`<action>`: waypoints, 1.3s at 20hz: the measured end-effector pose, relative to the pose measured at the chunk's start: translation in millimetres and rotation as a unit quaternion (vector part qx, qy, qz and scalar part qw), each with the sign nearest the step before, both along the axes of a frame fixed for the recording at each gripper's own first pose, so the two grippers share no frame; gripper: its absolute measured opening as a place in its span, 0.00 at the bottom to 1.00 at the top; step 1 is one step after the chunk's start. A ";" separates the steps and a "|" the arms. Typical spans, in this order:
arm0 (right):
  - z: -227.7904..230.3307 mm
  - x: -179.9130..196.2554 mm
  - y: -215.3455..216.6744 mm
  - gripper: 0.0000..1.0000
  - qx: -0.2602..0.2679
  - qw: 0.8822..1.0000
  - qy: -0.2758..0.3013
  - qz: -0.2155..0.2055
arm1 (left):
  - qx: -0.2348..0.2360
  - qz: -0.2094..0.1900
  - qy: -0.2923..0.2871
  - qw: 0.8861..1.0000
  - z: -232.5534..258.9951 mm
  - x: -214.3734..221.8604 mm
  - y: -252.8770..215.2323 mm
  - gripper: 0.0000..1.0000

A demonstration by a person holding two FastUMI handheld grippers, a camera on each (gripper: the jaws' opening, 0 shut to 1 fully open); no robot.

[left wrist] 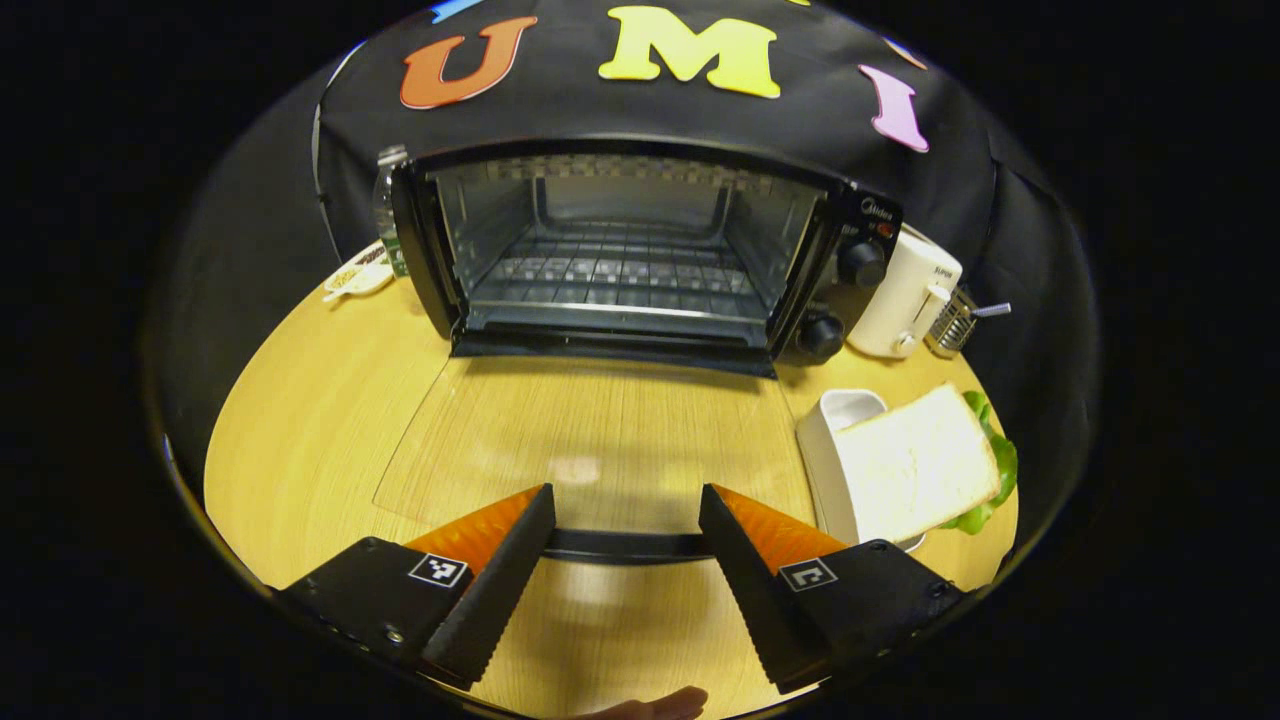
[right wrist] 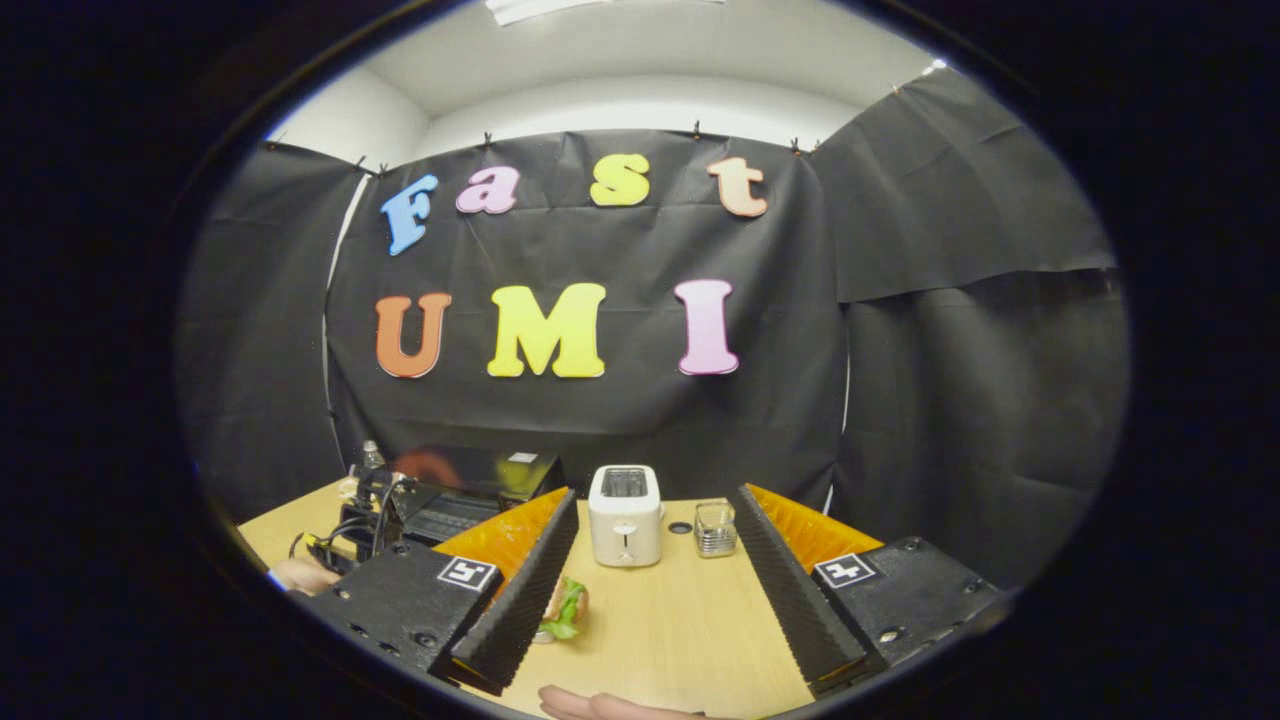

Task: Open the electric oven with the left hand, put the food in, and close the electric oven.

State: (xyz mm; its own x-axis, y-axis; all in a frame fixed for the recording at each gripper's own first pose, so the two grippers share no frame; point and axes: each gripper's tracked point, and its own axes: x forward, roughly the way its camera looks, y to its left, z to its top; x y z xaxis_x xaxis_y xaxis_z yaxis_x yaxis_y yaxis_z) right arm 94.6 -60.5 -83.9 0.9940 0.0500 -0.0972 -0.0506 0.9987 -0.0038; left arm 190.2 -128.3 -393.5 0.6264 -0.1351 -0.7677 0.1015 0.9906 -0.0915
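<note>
Left gripper (left wrist: pixel 622 525) spread wide at the handle (left wrist: pixel 620 545) of the dropped oven door (left wrist: pixel 600 440); the oven (left wrist: pixel 640 250) gapes.

The handle runs between its fingers, which do not press on it. The sandwich (left wrist: pixel 915 460) waits on its tray (left wrist: pixel 835 440), right of the door. The right gripper (right wrist: pixel 655 560), open and empty, should drop low, pinch the bread squarely and slide it onto the rack (left wrist: pixel 615 275).

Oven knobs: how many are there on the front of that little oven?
2 in the left gripper view, both on the oven's right-hand panel: the upper knob and the lower knob, one above the other. The panel's top is dim, so another small control may be hidden there.
</note>
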 end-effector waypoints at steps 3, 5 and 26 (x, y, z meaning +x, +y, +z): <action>-3.8 2.2 0.4 1.00 -0.001 1.000 0.005 0.003 | 0.020 -0.011 0.006 1.000 2.2 -12.9 1.6 0.96; -7.7 4.5 1.9 1.00 -0.003 1.000 0.010 0.007 | 0.024 -0.019 0.001 1.000 -0.3 -13.1 1.6 0.97; -176.9 94.4 54.7 1.00 0.035 0.941 0.312 0.123 | -0.030 0.013 -0.343 0.939 194.9 -47.4 50.1 0.94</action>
